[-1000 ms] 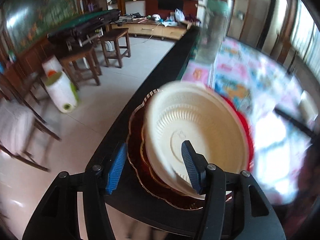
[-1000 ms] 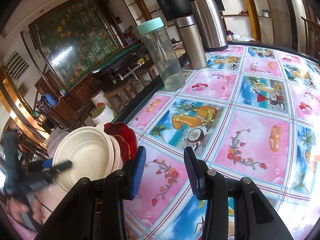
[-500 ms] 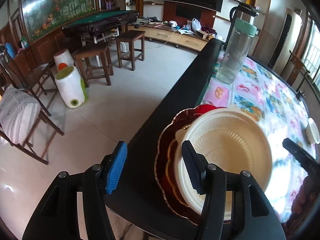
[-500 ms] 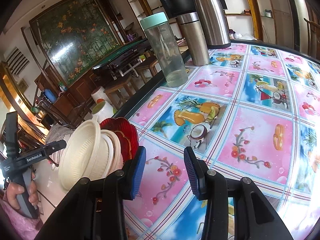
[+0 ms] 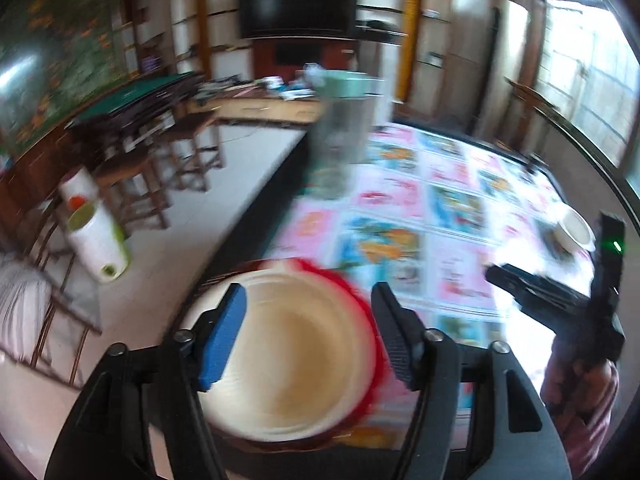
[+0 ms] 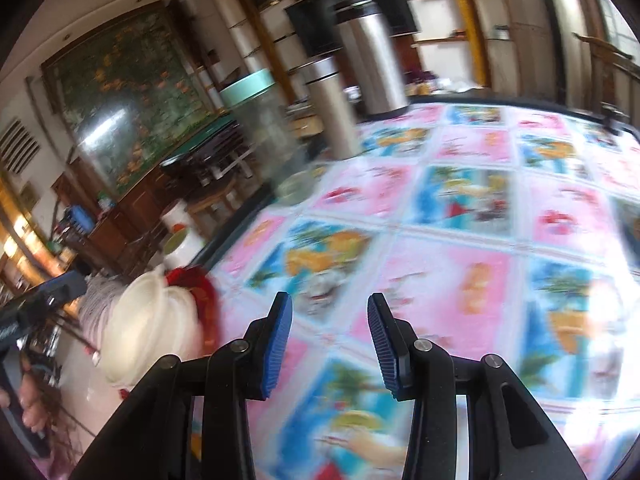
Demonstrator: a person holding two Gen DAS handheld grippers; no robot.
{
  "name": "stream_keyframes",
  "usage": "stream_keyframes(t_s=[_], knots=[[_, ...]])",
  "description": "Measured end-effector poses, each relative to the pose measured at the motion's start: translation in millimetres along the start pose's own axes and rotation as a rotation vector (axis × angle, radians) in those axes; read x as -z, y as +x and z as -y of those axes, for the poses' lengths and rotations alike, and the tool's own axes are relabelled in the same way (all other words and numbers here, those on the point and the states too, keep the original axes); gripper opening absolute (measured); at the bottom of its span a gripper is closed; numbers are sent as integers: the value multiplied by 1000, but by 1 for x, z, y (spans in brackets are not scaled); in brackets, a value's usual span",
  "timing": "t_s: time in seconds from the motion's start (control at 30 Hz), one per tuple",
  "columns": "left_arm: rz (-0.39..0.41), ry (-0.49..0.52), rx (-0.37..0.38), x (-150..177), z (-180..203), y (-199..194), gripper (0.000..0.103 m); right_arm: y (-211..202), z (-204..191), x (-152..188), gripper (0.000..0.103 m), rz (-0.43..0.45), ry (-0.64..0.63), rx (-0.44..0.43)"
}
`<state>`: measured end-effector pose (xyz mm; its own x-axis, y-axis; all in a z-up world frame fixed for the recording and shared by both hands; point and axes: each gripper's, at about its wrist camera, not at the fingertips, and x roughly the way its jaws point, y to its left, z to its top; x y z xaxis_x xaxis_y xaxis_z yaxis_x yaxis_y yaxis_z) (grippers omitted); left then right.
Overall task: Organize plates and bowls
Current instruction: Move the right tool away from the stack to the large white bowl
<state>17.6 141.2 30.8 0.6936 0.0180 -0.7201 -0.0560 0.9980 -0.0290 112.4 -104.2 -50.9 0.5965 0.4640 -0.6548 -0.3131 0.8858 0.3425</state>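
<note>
A stack of cream bowls (image 5: 296,360) rests on a dark red scalloped plate (image 5: 354,294) at the near edge of the table. My left gripper (image 5: 310,340) hovers over the stack, open, with the top bowl showing between its two fingers. The picture is blurred, so contact cannot be judged. In the right wrist view the same cream stack (image 6: 148,320) and red plate (image 6: 202,294) sit at the lower left. My right gripper (image 6: 330,344) is open over the patterned tablecloth, right of the stack, holding nothing. A small white bowl (image 5: 576,228) stands far right on the table.
A clear jar with a mint lid (image 6: 260,120) and two steel flasks (image 6: 332,108) stand at the table's far left side. The table's black edge (image 5: 256,204) drops to a tiled floor with stools. A person's hand holds the right gripper (image 5: 560,308).
My left gripper has swung right and now sits centred over the stack, fingers straddling the top bowl. Both views are blurred by motion. The right gripper's view has tilted a little.
</note>
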Motion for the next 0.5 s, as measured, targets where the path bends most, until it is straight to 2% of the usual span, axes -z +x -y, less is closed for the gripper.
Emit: stream_keyframes(t_s=[0.1, 0.27, 0.37, 0.5], knots=[[-32, 81, 92, -5, 58, 14, 67, -23, 40, -4, 43, 31, 32, 85], [-151, 109, 267, -9, 140, 51, 67, -77, 108, -8, 43, 88, 43, 254], [-209, 124, 321, -18, 194, 76, 67, -114, 159, -15, 43, 126, 97, 344], [-238, 117, 365, -41, 254, 97, 66, -158, 237, -34, 43, 175, 241, 443]])
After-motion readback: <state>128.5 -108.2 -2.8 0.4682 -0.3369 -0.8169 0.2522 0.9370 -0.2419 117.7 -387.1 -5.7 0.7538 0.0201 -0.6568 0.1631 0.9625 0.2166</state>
